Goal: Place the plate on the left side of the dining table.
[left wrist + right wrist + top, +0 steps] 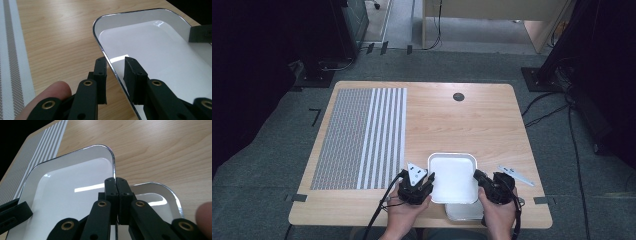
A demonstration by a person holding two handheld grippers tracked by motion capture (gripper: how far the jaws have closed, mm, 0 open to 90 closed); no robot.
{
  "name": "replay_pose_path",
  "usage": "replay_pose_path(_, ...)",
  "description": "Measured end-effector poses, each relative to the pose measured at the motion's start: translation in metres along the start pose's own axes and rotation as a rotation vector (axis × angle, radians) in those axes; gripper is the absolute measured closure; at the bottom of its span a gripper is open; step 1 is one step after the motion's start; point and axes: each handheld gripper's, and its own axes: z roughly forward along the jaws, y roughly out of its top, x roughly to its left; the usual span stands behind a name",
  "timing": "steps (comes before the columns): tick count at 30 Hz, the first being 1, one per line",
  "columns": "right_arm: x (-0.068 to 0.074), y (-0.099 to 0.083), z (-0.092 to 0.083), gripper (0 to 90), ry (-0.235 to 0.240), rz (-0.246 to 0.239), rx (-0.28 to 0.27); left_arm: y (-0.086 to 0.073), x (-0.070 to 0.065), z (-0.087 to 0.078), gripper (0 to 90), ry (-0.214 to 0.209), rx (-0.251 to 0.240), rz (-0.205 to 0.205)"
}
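Observation:
A white rectangular tray [453,175] with a shiny rim lies near the table's front edge, resting on a second tray [464,212] of the same kind that sticks out toward me. My left gripper [430,177] is at the upper tray's left rim. In the left gripper view the gripper [115,61] is open, one jaw outside the tray [155,45] and one inside, the rim between them. My right gripper [477,175] is at the right rim. In the right gripper view it [115,180] is shut on the rim of the upper tray [67,185], with the lower tray [160,195] beneath.
A grey-and-white striped placemat [362,137] covers the table's left part. A round cable hole [458,96] sits near the far edge. Bare wood [472,125] stretches beyond the trays. Both hands hold the grippers at the front edge.

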Motion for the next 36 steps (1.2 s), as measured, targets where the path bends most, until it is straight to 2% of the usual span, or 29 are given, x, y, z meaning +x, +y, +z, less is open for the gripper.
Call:
replay_pose_path(2, 0.008, 0.000, 0.005, 89.8, 0.003, -0.005, 0.006, 0.001, 0.007, -0.002, 72.4, 0.016, -0.005, -0.007)
replay_pose_path(5, 0.014, 0.000, 0.009, 89.8, 0.003, -0.008, 0.010, 0.002, 0.012, -0.003, 72.4, 0.022, -0.003, -0.007)
replay_pose_path(7, 0.021, 0.001, 0.014, 89.8, 0.009, -0.008, 0.015, 0.003, 0.021, -0.006, 72.4, 0.030, -0.007, -0.012)
replay_pose_path(9, 0.026, 0.002, 0.018, 89.7, 0.012, -0.009, 0.020, 0.004, 0.024, -0.007, 72.4, 0.032, -0.007, -0.014)
replay_pose_path(16, 0.049, 0.003, 0.032, 89.7, 0.026, -0.028, 0.028, 0.004, 0.048, -0.015, 72.6, 0.063, -0.014, -0.044)
replay_pose_path(17, 0.049, 0.003, 0.032, 89.7, 0.026, -0.028, 0.028, 0.004, 0.048, -0.015, 72.6, 0.063, -0.014, -0.044)
replay_pose_path(18, 0.057, 0.003, 0.036, 89.7, 0.028, -0.035, 0.031, 0.004, 0.055, -0.017, 72.8, 0.072, -0.017, -0.051)
replay_pose_path(20, 0.063, 0.002, 0.040, 89.8, 0.031, -0.041, 0.032, 0.005, 0.063, -0.020, 73.1, 0.080, -0.016, -0.061)
replay_pose_path(23, 0.070, 0.002, 0.045, 89.8, 0.033, -0.043, 0.036, 0.006, 0.069, -0.021, 73.6, 0.087, -0.016, -0.066)
replay_pose_path(25, 0.080, 0.002, 0.052, 89.8, 0.042, -0.043, 0.040, 0.007, 0.082, -0.024, 74.1, 0.098, -0.019, -0.084)
replay_pose_path(27, 0.086, 0.001, 0.057, 89.7, 0.045, -0.043, 0.048, 0.007, 0.085, -0.024, 74.4, 0.103, -0.020, -0.087)
replay_pose_path(28, 0.086, 0.001, 0.057, 89.7, 0.045, -0.043, 0.048, 0.008, 0.090, -0.025, 74.4, 0.108, -0.021, -0.089)
replay_pose_path(30, 0.097, -0.001, 0.066, 89.8, 0.054, -0.046, 0.055, 0.009, 0.102, -0.027, 75.0, 0.120, -0.025, -0.103)
replay_pose_path(31, 0.097, -0.001, 0.066, 89.8, 0.054, -0.046, 0.055, 0.009, 0.102, -0.027, 75.2, 0.120, -0.025, -0.103)
replay_pose_path(33, 0.107, -0.003, 0.075, 89.8, 0.055, -0.044, 0.061, 0.010, 0.114, -0.028, 75.4, 0.123, -0.022, -0.127)
replay_pose_path(34, 0.107, -0.003, 0.075, 89.8, 0.055, -0.044, 0.061, 0.010, 0.114, -0.028, 75.4, 0.123, -0.022, -0.127)
replay_pose_path(36, 0.118, -0.002, 0.083, 89.8, 0.056, -0.046, 0.064, 0.011, 0.127, -0.030, 75.5, 0.130, -0.020, -0.133)
